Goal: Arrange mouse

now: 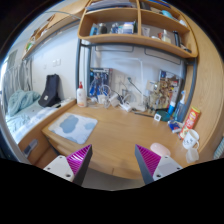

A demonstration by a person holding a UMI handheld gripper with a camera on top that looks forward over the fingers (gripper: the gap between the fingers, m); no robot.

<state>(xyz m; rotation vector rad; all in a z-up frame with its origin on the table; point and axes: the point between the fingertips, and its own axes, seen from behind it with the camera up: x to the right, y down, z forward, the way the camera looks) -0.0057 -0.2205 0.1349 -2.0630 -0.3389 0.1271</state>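
Observation:
My gripper is open and empty, held above the near part of a wooden desk. Its two fingers with magenta pads stand wide apart, and only bare desk wood shows between them. A light mouse pad with a blue-grey pattern lies flat on the desk, ahead of the left finger. A small white rounded object, possibly the mouse, lies on the desk just beyond the right finger; I cannot tell its shape for sure.
The back of the desk is crowded with a white bottle, cables and small items. An orange box stands at the right. Wooden shelves hang above. A black bag and a bed are at the left.

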